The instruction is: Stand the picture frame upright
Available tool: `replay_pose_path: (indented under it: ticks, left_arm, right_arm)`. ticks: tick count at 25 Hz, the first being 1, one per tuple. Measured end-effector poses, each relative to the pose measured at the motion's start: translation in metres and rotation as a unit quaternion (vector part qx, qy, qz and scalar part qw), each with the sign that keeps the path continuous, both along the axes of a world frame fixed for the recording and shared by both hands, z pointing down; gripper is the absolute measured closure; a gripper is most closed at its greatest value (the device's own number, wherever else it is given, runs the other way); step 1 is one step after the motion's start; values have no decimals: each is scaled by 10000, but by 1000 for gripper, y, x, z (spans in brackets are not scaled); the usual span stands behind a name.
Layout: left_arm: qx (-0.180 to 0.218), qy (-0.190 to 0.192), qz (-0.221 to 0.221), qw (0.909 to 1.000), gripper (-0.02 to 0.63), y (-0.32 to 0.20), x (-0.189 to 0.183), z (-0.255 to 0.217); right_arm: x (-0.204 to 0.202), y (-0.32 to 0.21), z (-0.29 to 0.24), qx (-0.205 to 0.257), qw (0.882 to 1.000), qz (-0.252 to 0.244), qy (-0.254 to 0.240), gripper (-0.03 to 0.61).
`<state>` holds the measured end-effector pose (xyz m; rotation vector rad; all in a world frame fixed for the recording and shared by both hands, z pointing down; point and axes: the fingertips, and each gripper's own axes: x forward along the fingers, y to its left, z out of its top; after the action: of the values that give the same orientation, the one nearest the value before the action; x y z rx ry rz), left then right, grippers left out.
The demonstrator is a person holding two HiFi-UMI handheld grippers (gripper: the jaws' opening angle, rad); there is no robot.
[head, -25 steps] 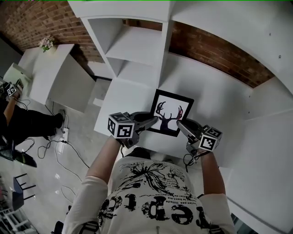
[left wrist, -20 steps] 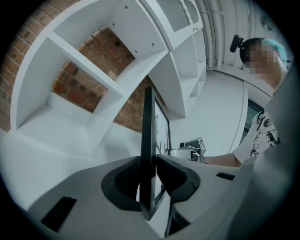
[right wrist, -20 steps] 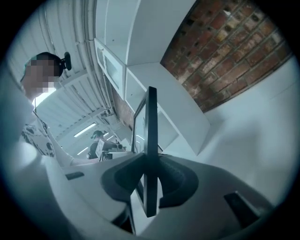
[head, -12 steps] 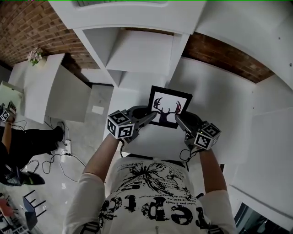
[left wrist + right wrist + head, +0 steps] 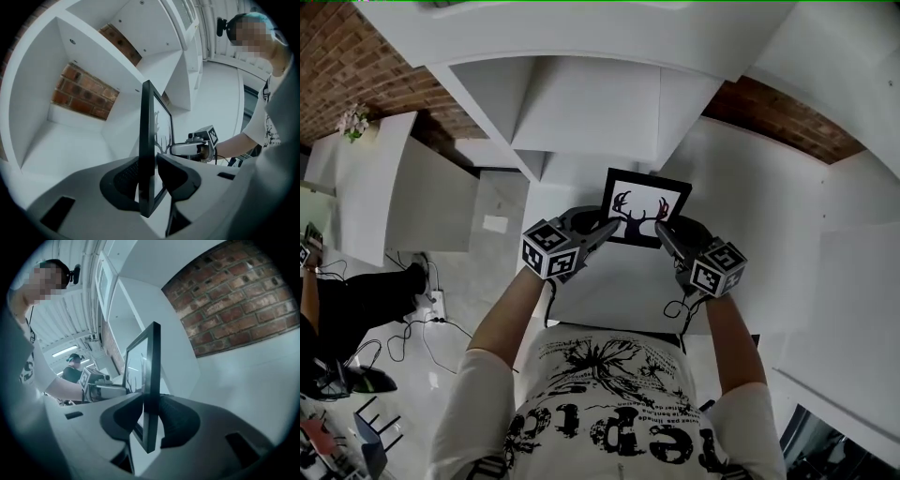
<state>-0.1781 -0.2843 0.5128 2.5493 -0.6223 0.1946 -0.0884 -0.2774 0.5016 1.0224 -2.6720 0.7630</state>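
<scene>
The black picture frame (image 5: 642, 208) with a deer-antler print is held by its two side edges over a white shelf top (image 5: 609, 281), nearly upright and facing me. My left gripper (image 5: 614, 225) clamps its left edge and my right gripper (image 5: 661, 230) its right edge. In the left gripper view the frame (image 5: 146, 140) stands on edge between the pads of the left gripper (image 5: 149, 176). In the right gripper view the frame (image 5: 151, 380) sits the same way in the right gripper (image 5: 151, 420). Both pairs of jaws have just been opening slightly, with the frame still between them.
Open white cubbies (image 5: 581, 103) rise just behind the frame, with a brick wall (image 5: 778, 112) beyond. A white side table (image 5: 384, 178) with a small flower pot (image 5: 352, 122) stands at the left. Cables (image 5: 431, 309) and a seated person (image 5: 356, 300) are on the floor side.
Both grippers have carried the frame away from me toward the cubbies. The frame now looks shorter in the head view, tipped up more steeply.
</scene>
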Motion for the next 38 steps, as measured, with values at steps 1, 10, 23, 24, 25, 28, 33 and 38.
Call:
replay_pose_path:
  ticks: [1, 10, 23, 24, 25, 28, 33, 38]
  left_arm:
    - [22, -68, 27, 10000, 488, -2, 0, 4]
    - [67, -374, -6, 9993, 476, -23, -10, 30]
    - [3, -696, -26, 9976, 453, -46, -19, 55]
    - [-16, -728, -19, 9973, 449, -48, -20, 57]
    - [-38, -750, -18, 9972, 448, -50, -21, 59]
    - [-33, -763, -45, 9971, 445, -56, -23, 61]
    - [-46, -867, -64, 9962, 430, -65, -25, 64]
    - [29, -898, -59, 9959, 428, -71, -26, 61]
  right_arm:
    - [0, -3, 4, 21, 10000, 20, 95, 463]
    - [-12, -23, 26, -52, 9990, 231, 367, 460]
    - [-23, -43, 51, -63, 9962, 201, 848, 451]
    - [-24, -45, 53, -78, 9959, 211, 881, 451]
    - [-25, -47, 54, -95, 9954, 232, 924, 451]
    - [-26, -52, 57, -149, 9937, 391, 1042, 445]
    - [-29, -59, 56, -132, 9907, 576, 1223, 440]
    - [-28, -63, 55, -96, 9898, 680, 1244, 439]
